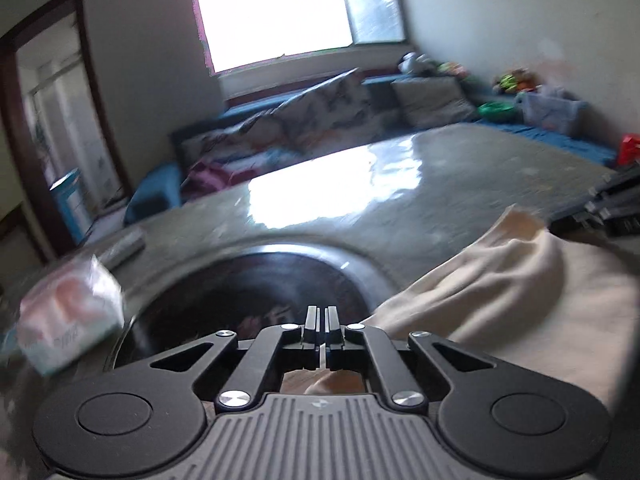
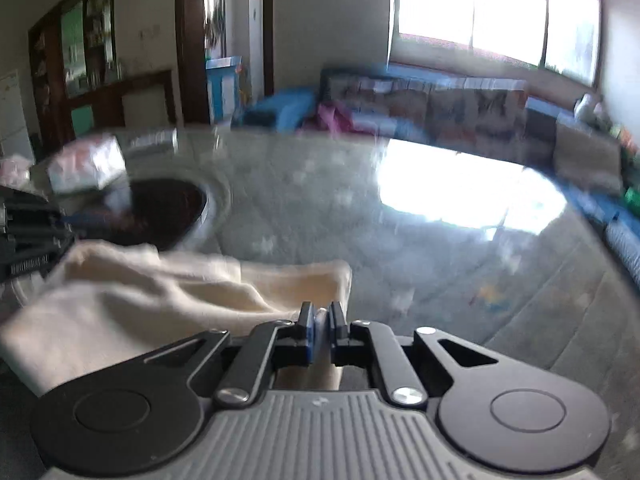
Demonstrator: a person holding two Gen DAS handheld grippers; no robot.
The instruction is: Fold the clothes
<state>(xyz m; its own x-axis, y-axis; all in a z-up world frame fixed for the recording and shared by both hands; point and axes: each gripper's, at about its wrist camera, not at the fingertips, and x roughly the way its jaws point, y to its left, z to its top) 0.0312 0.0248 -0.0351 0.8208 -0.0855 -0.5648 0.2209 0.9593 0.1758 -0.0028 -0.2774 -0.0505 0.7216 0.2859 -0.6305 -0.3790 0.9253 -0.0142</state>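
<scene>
Right wrist view shows the cream soft cloth (image 2: 132, 304) rumpled on the grey glossy table (image 2: 400, 240), pinched by the right gripper (image 2: 321, 314); the left gripper (image 1: 321, 316) is closed, cloth beneath it. Dark round inset (image 1: 248, 288) and a white tissue pack (image 1: 68, 320) lie beside.

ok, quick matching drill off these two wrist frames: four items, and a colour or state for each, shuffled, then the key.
Items:
1. cloth
2. tissue pack
3. sofa
4. left gripper

Colours or states:
A. patterned, under the window
B. jaws shut
C. cream
D. white and pink, in clear wrap

Pairs: 1-C, 2-D, 3-A, 4-B
</scene>
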